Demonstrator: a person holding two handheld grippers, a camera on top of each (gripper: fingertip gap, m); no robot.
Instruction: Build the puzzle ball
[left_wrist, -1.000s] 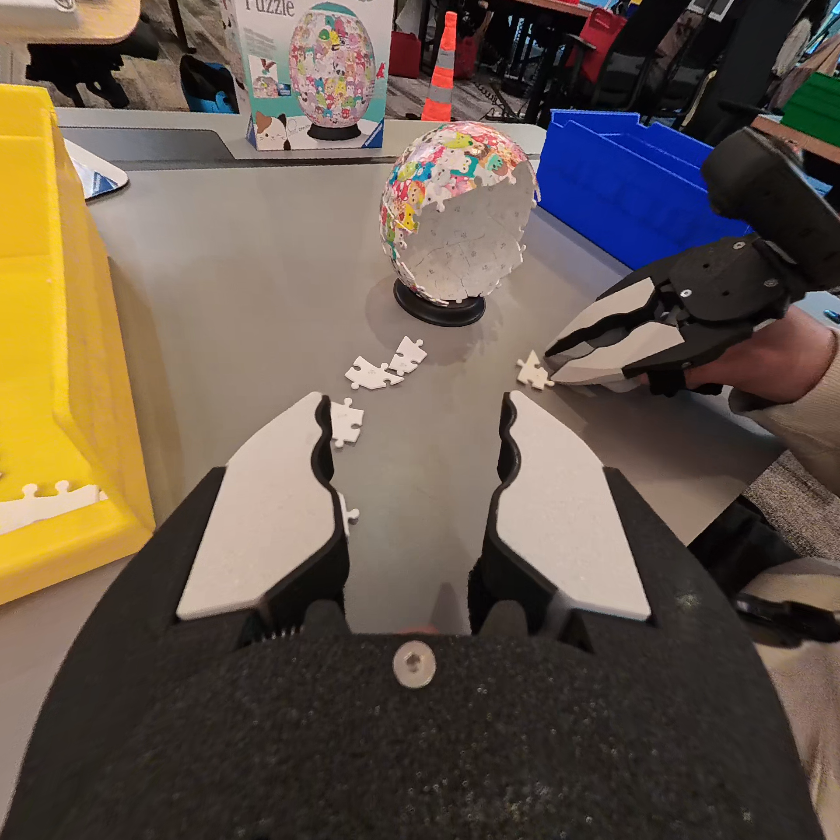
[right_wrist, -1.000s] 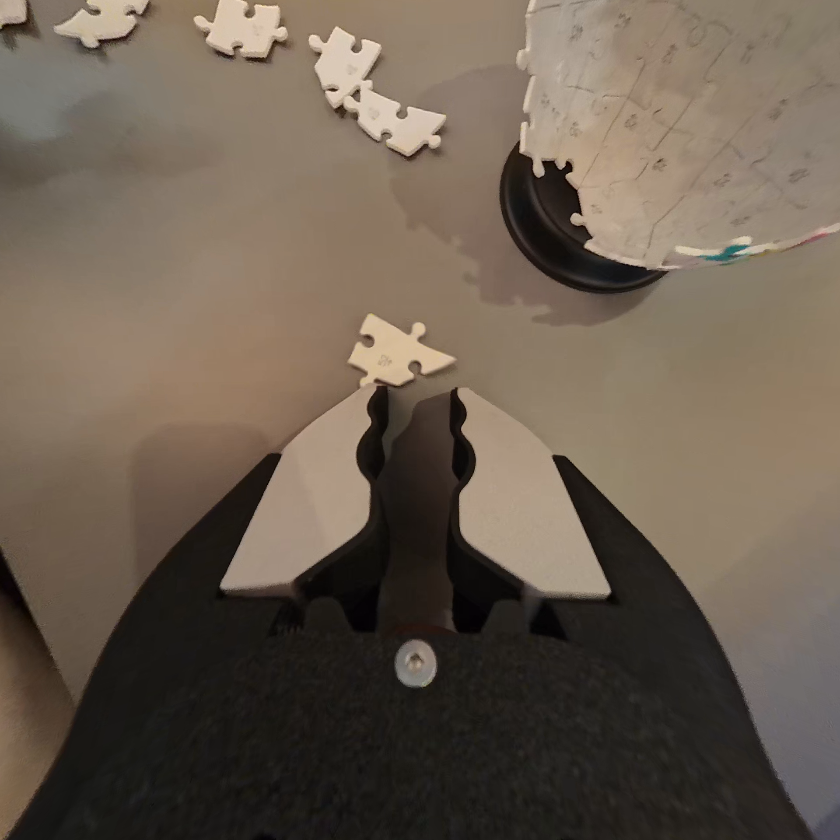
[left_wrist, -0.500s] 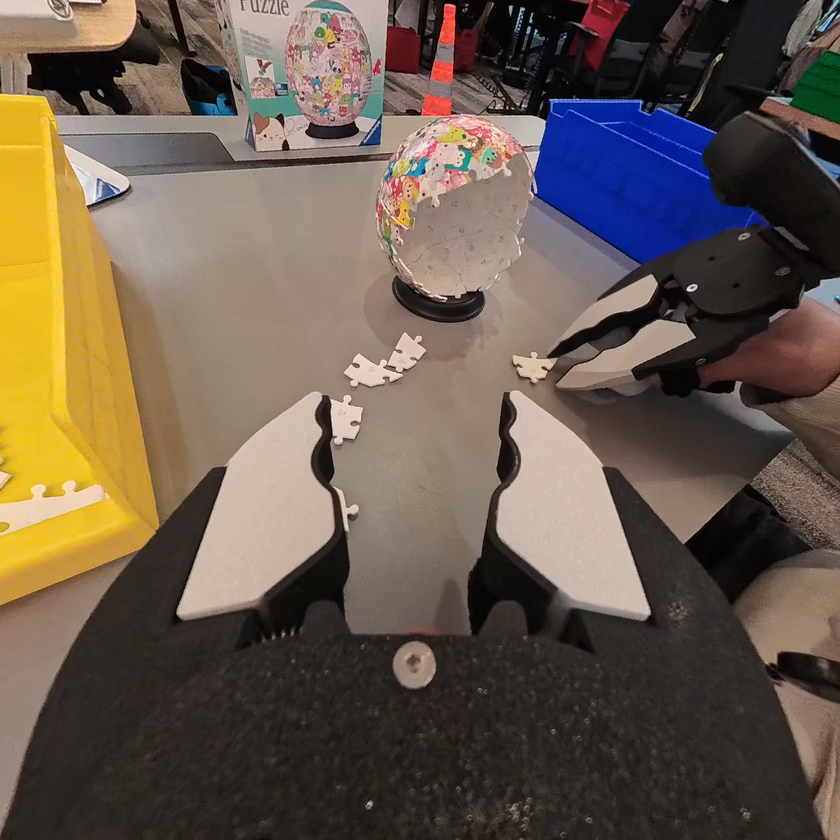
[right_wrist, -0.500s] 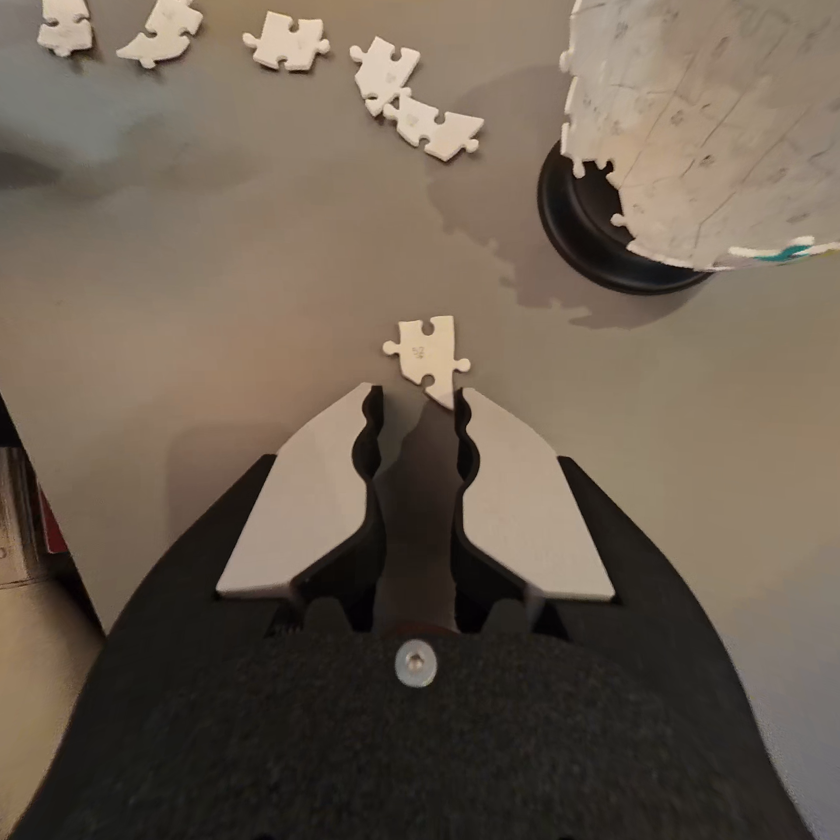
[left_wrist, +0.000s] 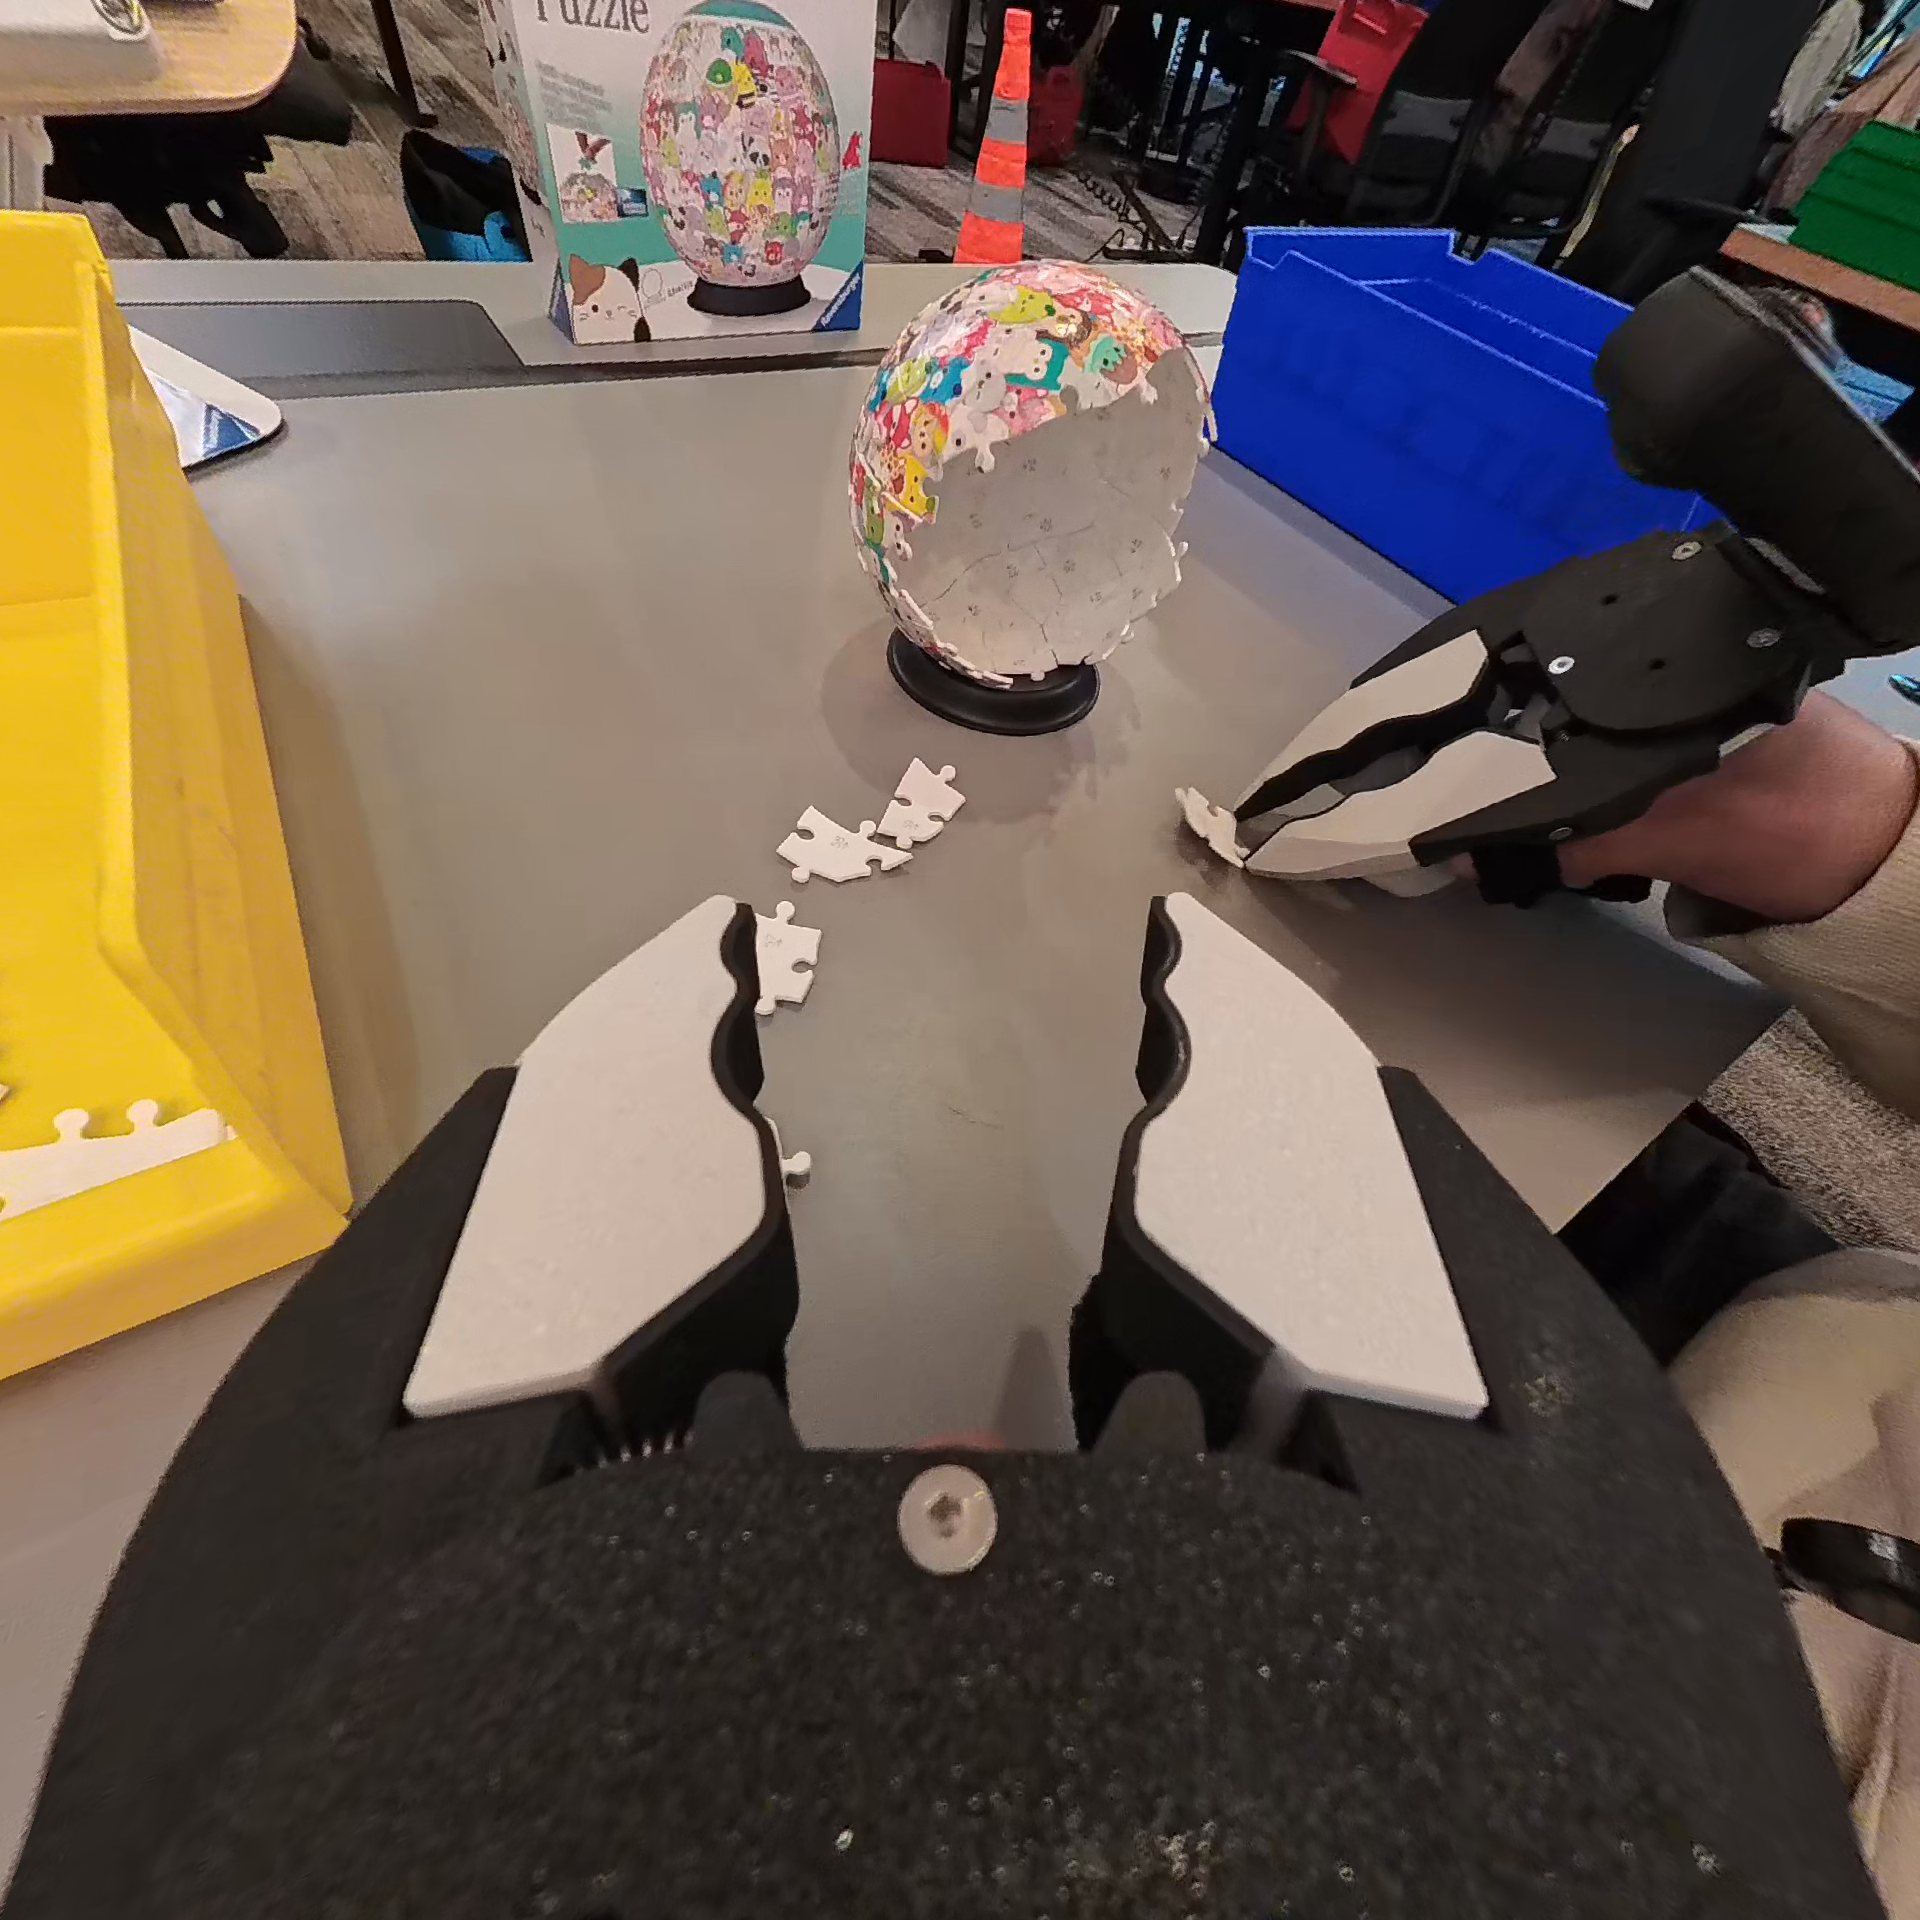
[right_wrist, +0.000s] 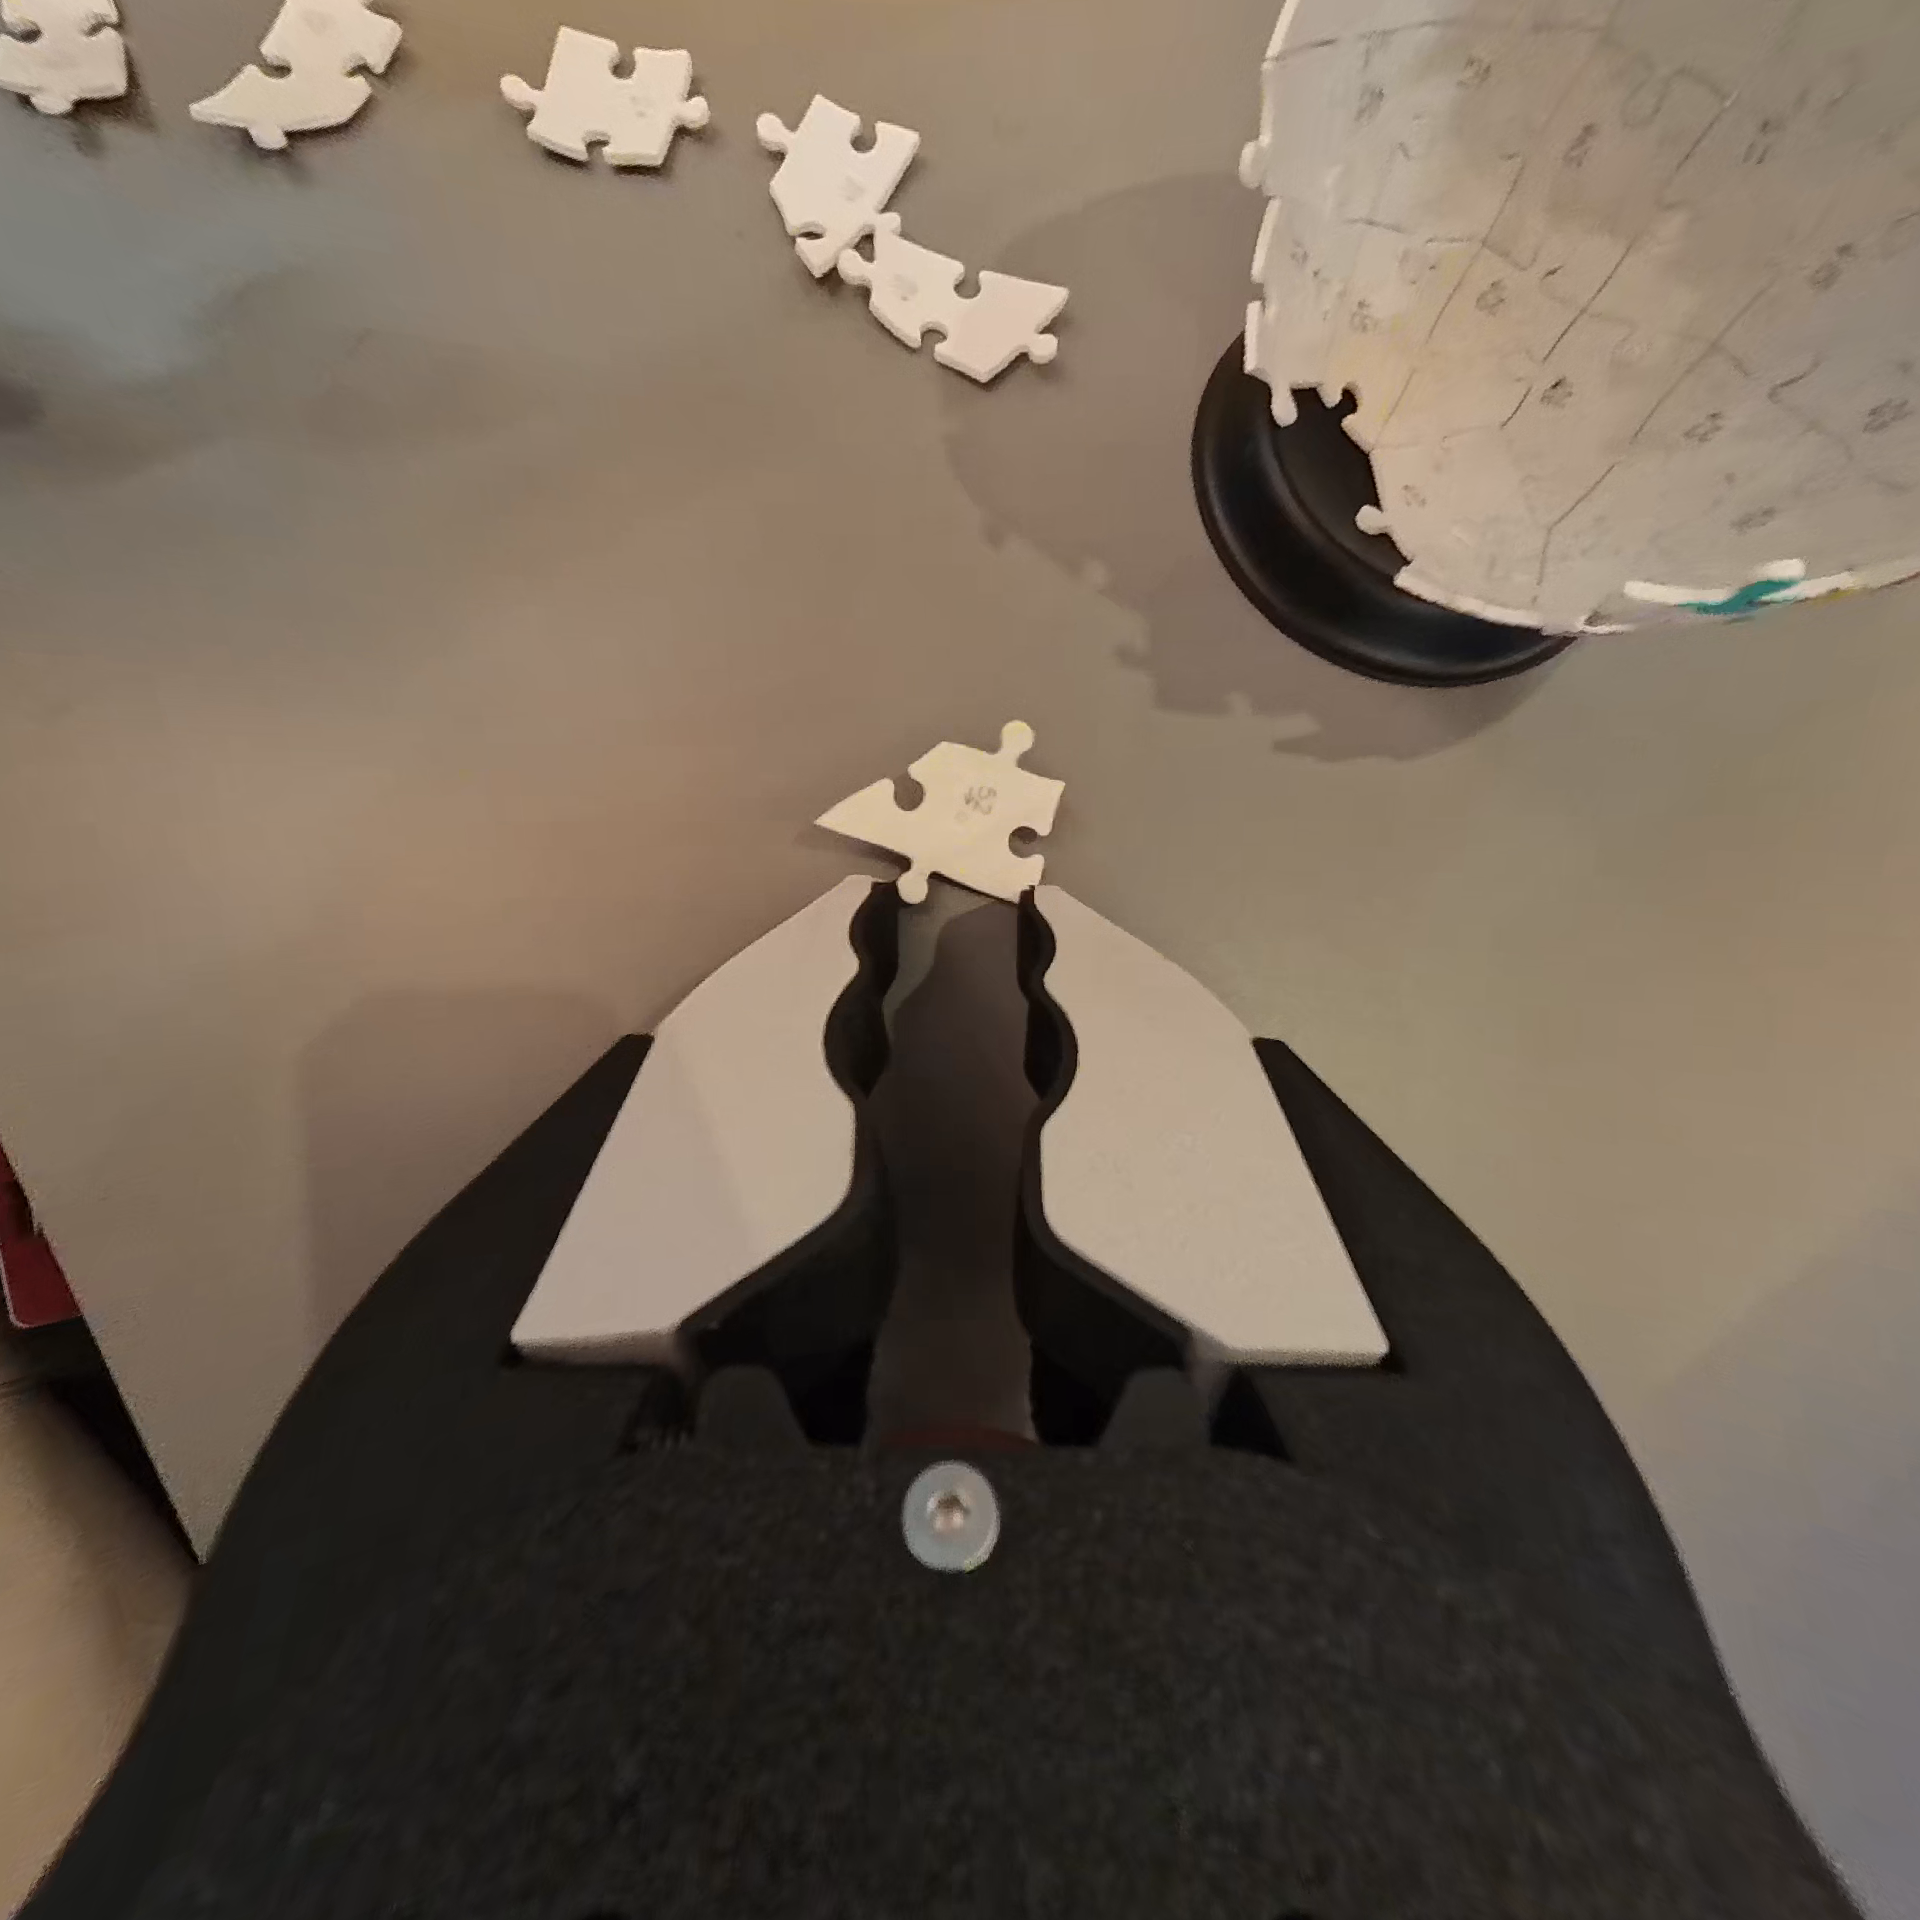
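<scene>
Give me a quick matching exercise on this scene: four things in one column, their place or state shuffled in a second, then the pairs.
1. left tongs
2. puzzle ball
3. lone puzzle piece
4. blue bin

A. sits on a black stand
B. lies flat at the tips of the right tongs
C. wide open, holding nothing
D. on the table's right side, behind the ball

Pairs: 1-C, 2-A, 3-B, 4-D
</scene>
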